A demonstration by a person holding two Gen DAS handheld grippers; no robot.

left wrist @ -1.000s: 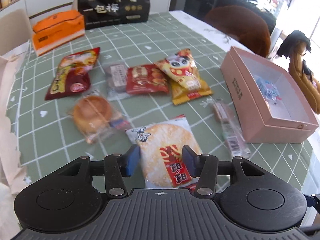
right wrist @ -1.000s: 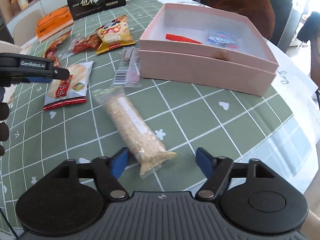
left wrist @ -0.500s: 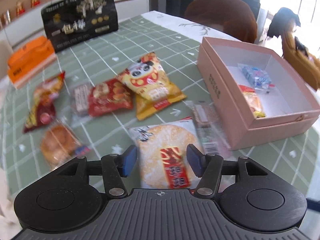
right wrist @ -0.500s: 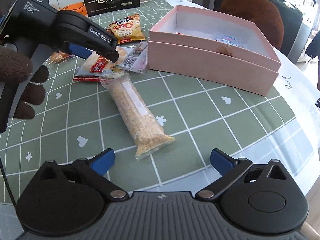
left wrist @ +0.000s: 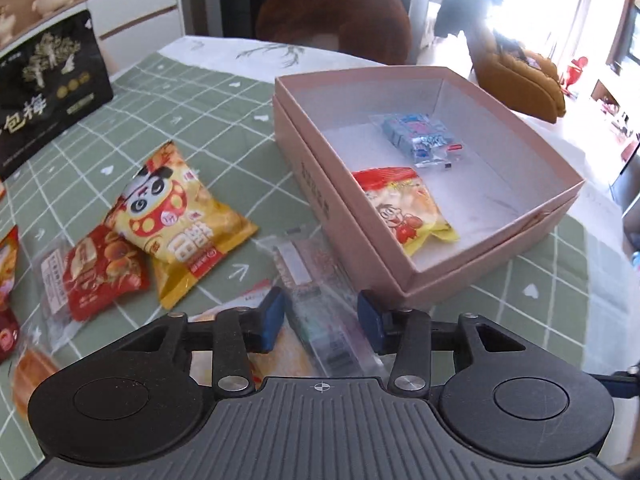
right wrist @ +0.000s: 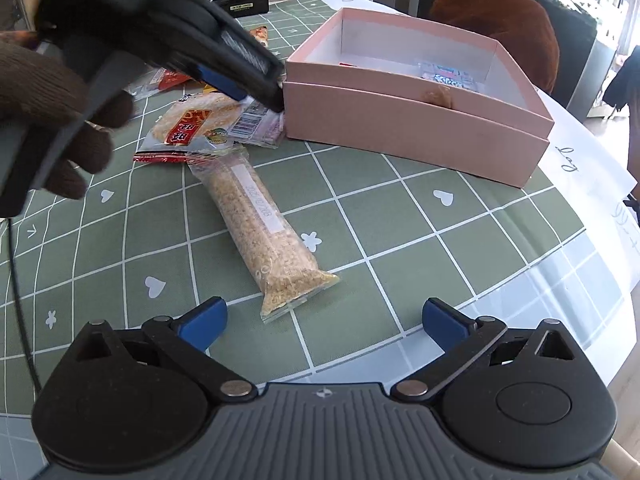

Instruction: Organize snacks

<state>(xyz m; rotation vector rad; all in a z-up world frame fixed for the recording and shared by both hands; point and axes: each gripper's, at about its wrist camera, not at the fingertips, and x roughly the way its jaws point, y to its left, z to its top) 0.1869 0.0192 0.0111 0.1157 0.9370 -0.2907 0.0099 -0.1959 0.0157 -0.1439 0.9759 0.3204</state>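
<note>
A pink box (left wrist: 400, 280) stands open on the green checked cloth, with a blue packet (left wrist: 420, 136) and a yellow-red packet (left wrist: 404, 204) inside. My left gripper (left wrist: 320, 320) hangs low over a clear-wrapped bar (left wrist: 316, 280) lying against the box wall. Its jaws are closing with the bar between them, and the pads do not visibly press it. The right wrist view shows that gripper (right wrist: 264, 88), in a gloved hand (right wrist: 48, 120), over the bar (right wrist: 256, 120) and a rice cracker packet (right wrist: 192, 124). My right gripper (right wrist: 324, 316) is wide open above the near end of a grain bar (right wrist: 256, 220).
A yellow panda packet (left wrist: 176, 216) and a red packet (left wrist: 100, 276) lie left of the box. A black bag (left wrist: 44, 104) stands at the far left edge. A brown chair (left wrist: 336, 20) is behind the table. The table's rounded edge runs close on the right (right wrist: 580, 280).
My left gripper swung right, from over the rice cracker packet to the clear-wrapped bar by the box, and its jaws narrowed. My right gripper's jaws spread wider and it stayed put.
</note>
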